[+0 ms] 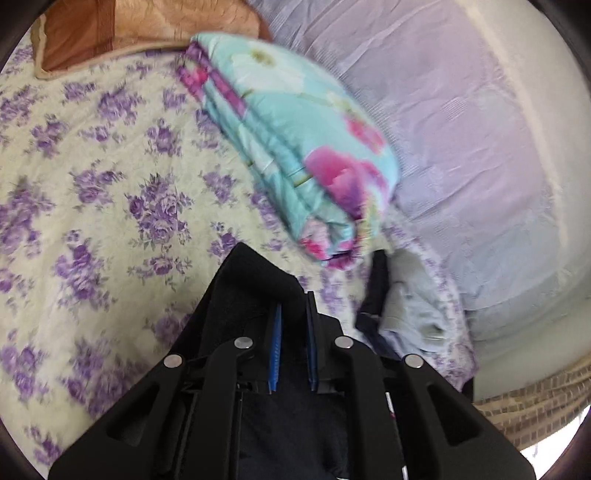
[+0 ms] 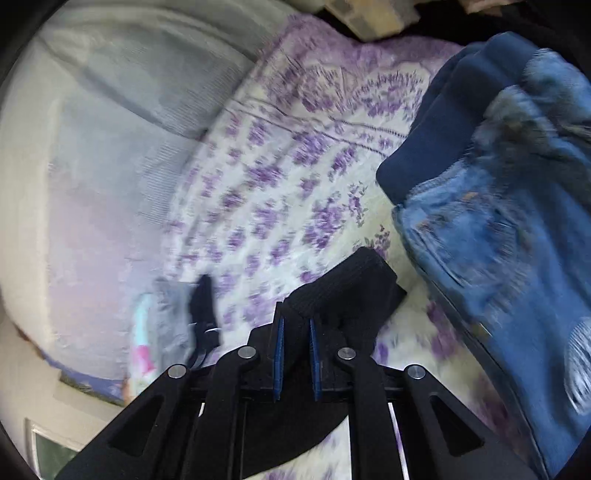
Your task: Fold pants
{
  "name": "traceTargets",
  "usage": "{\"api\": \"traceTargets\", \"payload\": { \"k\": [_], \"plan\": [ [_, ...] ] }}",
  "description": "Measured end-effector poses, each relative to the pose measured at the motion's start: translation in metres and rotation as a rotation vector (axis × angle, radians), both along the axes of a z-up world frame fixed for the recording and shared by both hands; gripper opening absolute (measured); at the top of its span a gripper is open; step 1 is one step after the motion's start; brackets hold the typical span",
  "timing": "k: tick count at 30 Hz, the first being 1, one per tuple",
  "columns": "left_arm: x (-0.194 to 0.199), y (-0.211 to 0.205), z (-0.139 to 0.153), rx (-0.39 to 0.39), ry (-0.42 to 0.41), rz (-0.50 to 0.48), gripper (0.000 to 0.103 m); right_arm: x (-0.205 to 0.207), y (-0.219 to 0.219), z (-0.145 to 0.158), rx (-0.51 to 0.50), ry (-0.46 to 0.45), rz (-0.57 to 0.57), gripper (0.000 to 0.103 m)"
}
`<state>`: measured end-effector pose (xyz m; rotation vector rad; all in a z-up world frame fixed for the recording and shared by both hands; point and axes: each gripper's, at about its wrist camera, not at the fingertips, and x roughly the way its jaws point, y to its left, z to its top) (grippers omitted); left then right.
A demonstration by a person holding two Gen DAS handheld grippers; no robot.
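Observation:
The pants are black fabric. In the left wrist view my left gripper [image 1: 293, 317] is shut on a bunch of the black pants [image 1: 251, 284], which rises between the blue pads and hangs below them, above the floral bedspread. In the right wrist view my right gripper [image 2: 295, 325] is shut on another part of the black pants [image 2: 347, 288], which bulges up over the fingers. The other gripper [image 2: 203, 325] shows small and blurred at the lower left of that view. Both views are motion-blurred.
A folded teal and pink floral quilt [image 1: 295, 147] lies on the purple-flowered bedspread [image 1: 110, 184]. A brown pillow [image 1: 110, 29] is at the far end. A pile of blue jeans and navy clothes [image 2: 498, 184] lies at the right. A lilac curtain [image 1: 461, 129] hangs beside the bed.

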<state>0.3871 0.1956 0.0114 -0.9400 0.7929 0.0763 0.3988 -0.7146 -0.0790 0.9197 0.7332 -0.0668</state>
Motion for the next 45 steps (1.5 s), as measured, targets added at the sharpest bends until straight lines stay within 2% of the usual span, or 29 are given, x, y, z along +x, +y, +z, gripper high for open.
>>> {"api": "traceTargets", "payload": {
  "k": [4,6,8,10,12,14,17,18,23,26,30,34,37,42,45],
  "plan": [
    [0.035,0.001,-0.035,0.012,0.108,0.019,0.011,0.051,0.009,-0.029,-0.031,0.084,-0.006,0.015],
    [0.045,0.004,-0.051,-0.009,0.152,0.017,0.012,0.058,0.008,-0.037,-0.015,0.091,-0.002,0.024],
    [0.052,0.008,-0.061,-0.034,0.177,0.005,0.014,0.061,0.006,-0.038,-0.002,0.084,0.021,0.029],
    [0.057,0.012,-0.068,-0.082,0.182,-0.031,0.025,0.059,0.005,-0.032,-0.001,0.063,0.028,0.040],
    [0.060,0.018,-0.066,-0.154,0.126,-0.061,0.050,0.052,0.003,-0.022,-0.009,0.031,0.003,0.066],
    [0.060,0.022,-0.054,-0.145,0.076,-0.055,0.057,0.046,-0.003,-0.008,-0.012,-0.028,-0.021,0.067],
    [0.055,0.021,-0.030,-0.004,0.059,-0.023,0.070,0.036,-0.009,0.005,-0.011,-0.050,-0.031,0.067],
    [0.050,0.021,-0.023,0.047,0.057,-0.032,0.070,0.030,-0.008,0.008,-0.018,-0.045,-0.023,0.067],
    [0.010,0.022,-0.018,0.139,0.085,-0.096,0.070,-0.013,0.001,0.011,-0.004,-0.054,0.039,0.074],
    [-0.039,0.025,-0.014,0.196,0.089,-0.135,0.070,-0.048,0.011,0.005,0.020,-0.068,0.079,0.077],
    [-0.113,0.025,-0.013,0.208,0.070,-0.172,0.071,-0.099,0.027,-0.003,0.052,-0.079,0.137,0.081],
    [-0.165,0.015,-0.022,0.193,0.064,-0.208,0.073,-0.147,0.053,0.000,0.061,-0.110,0.202,0.084],
    [-0.191,0.009,-0.040,0.133,0.070,-0.243,0.074,-0.186,0.076,0.007,0.028,-0.132,0.259,0.087],
    [-0.196,0.000,-0.076,-0.001,0.105,-0.285,0.074,-0.239,0.101,0.013,-0.053,-0.139,0.310,0.088],
    [-0.190,0.002,-0.085,-0.065,0.084,-0.250,0.073,-0.267,0.107,0.009,-0.070,-0.129,0.308,0.089]
  ]
}}
